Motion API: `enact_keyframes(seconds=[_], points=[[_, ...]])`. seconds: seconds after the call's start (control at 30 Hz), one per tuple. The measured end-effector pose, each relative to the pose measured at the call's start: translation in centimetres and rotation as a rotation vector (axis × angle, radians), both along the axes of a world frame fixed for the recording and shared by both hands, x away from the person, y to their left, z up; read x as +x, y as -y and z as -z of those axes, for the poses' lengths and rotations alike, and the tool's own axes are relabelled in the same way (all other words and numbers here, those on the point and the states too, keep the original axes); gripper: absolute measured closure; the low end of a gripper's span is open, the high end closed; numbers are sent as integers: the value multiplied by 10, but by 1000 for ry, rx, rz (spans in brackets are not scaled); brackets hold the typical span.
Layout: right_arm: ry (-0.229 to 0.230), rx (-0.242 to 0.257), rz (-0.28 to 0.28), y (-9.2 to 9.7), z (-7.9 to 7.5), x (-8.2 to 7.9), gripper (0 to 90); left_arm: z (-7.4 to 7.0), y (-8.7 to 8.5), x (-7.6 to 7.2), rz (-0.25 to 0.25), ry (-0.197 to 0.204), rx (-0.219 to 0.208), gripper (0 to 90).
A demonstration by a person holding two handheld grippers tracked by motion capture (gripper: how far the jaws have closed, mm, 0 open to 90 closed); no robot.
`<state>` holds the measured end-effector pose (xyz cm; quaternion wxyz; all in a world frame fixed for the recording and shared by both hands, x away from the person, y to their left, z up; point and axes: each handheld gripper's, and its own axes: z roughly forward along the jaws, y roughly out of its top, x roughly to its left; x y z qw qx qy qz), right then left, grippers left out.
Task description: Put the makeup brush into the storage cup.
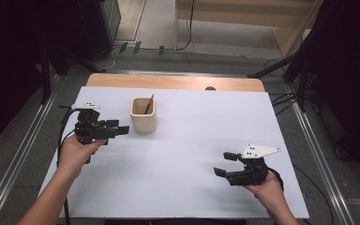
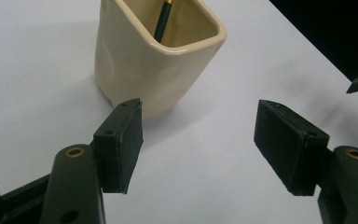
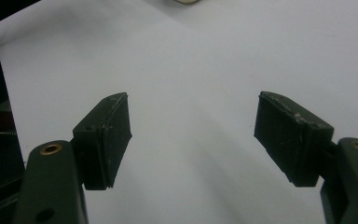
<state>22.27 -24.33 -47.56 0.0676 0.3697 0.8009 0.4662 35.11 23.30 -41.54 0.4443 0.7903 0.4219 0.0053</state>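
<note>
A cream ceramic cup (image 1: 143, 115) stands upright on the white table sheet (image 1: 192, 140), left of centre, with a dark pencil (image 1: 148, 104) leaning inside it. My left gripper (image 1: 120, 127) is held just left of the cup, pointing toward it, jaws open and empty. In the left gripper view the cup (image 2: 154, 51) rises close ahead, just beyond the left jaw, and the pencil (image 2: 163, 19) shows inside its rim. My right gripper (image 1: 226, 164) rests low at the front right, open, nothing between its pads (image 3: 107, 140). The cup's base (image 3: 186, 1) peeks in at the top edge of the right gripper view.
The white sheet covers a wooden tabletop whose far edge (image 1: 176, 82) shows bare. Metal rails (image 1: 23, 145) run along both sides of the table. Black stands and cables sit on the floor behind and to the right (image 1: 290, 70).
</note>
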Motion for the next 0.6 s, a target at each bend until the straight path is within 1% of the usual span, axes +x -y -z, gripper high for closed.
enact_keyframes(seconds=[0.07, 0.23, 0.33, 0.47, 0.53, 0.6], points=[[0, 3, 1, 0, 0, 0, 277, 0, 0, -2, 6, 4, -4, 328], [-1, 2, 0, 0, 0, 0, 277, 1, 1, -8, 16, 10, 7, 320], [1, 3, 1, 0, 0, 0, 277, 1, 1, -11, 36, 25, 26, 314], [-2, 3, 2, 0, 0, 0, 277, 2, 3, -15, 55, 34, 32, 308], [-3, 3, 3, 1, 0, 0, 277, 4, 4, -18, 58, 38, 39, 308], [-5, 3, 5, 1, 0, 0, 277, 5, 4, -20, 60, 40, 36, 308]])
